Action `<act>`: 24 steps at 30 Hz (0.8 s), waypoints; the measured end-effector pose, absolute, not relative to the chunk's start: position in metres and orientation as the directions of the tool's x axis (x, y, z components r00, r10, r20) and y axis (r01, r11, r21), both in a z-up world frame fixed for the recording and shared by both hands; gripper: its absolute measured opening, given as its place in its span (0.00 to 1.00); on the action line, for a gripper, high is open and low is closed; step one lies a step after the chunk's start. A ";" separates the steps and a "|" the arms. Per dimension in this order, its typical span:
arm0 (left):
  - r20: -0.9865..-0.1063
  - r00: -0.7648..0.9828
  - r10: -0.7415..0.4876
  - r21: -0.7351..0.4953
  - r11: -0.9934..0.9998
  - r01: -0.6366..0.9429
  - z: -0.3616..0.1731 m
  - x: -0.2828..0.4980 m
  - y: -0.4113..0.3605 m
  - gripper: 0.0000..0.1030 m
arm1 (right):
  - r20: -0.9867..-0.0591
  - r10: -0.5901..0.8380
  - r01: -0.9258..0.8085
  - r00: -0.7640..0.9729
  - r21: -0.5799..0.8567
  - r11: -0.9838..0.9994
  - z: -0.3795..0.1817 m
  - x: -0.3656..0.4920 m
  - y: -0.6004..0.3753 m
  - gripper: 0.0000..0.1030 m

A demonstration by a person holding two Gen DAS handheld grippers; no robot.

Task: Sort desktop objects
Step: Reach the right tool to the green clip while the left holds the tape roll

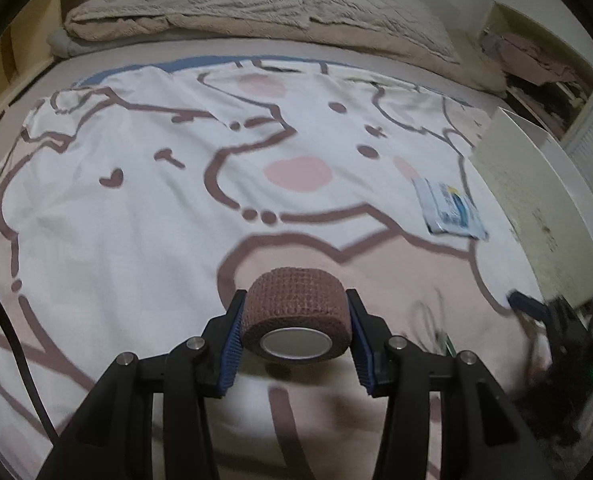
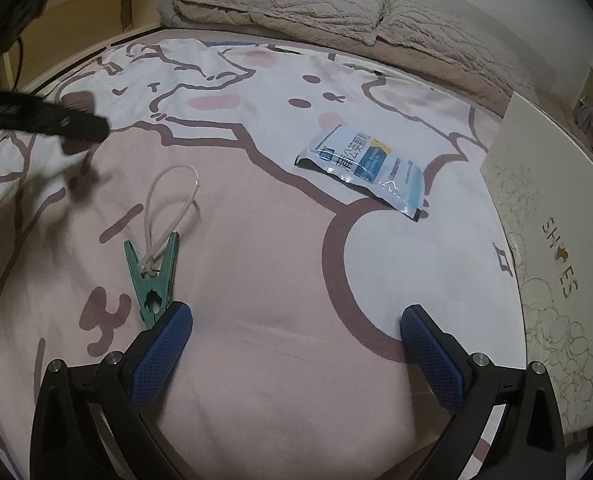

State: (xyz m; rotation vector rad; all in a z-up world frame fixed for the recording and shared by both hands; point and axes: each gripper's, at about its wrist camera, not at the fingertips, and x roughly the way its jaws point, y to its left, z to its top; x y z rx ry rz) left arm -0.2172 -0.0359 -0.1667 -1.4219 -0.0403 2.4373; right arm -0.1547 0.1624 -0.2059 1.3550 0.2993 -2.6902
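Two handheld grippers work over a bed spread with a white and pink cartoon-print sheet [image 2: 280, 280], which serves as the sorting surface. In the left wrist view, the left gripper [image 1: 294, 316] has its blue ribbed pads pressed against the two curved sides of a brown roll of crinkled elastic bandage with a white core [image 1: 296, 312]. The jaws stand partly closed, only as wide as the roll. The roll sits sideways, its white core end facing the camera, and it appears raised above the sheet, which suggests it is being carried.

In the right wrist view, the right gripper [image 2: 296, 332] has its jaws spread wide with nothing between them, hovering low over bare sheet. Just beside its left finger lies a green plastic clothes peg with a pale cord loop tied through it [image 2: 154, 268], flat on the sheet and untouched. Farther off, toward the right, rests a flat white and blue foil sachet with printed characters [image 2: 362, 170].

Along the right edge of the bed stands a cream cardboard shoe box printed with flower outlines [image 2: 536, 224]. This is probably where sorted items go, though its inside is not visible. A folded beige quilt [image 2: 296, 4] lies along the far side of the bed.
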 end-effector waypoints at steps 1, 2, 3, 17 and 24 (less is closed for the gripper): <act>-0.850 -0.442 0.285 -0.183 -0.948 -0.260 -0.166 -0.214 -0.037 0.45 | -0.804 -0.017 0.190 -0.594 -0.120 -0.974 -0.206 -0.155 0.163 1.00; -0.855 -0.431 0.286 -0.184 -0.947 -0.264 -0.166 -0.211 -0.037 0.45 | -0.804 -0.021 0.189 -0.594 -0.115 -0.975 -0.206 -0.154 0.164 1.00; -0.864 -0.411 0.292 -0.189 -0.943 -0.273 -0.165 -0.208 -0.038 0.45 | -0.804 -0.023 0.189 -0.595 -0.113 -0.975 -0.206 -0.155 0.164 1.00; -0.938 -0.275 0.212 -0.083 -0.906 -0.416 -0.165 -0.179 -0.021 0.45 | -0.806 -0.020 0.189 -0.592 -0.115 -0.975 -0.207 -0.156 0.164 1.00; -0.941 -0.283 0.185 -0.047 -0.901 -0.430 -0.193 -0.178 -0.018 0.46 | -0.817 -0.028 0.187 -0.576 -0.098 -0.977 -0.206 -0.157 0.164 1.00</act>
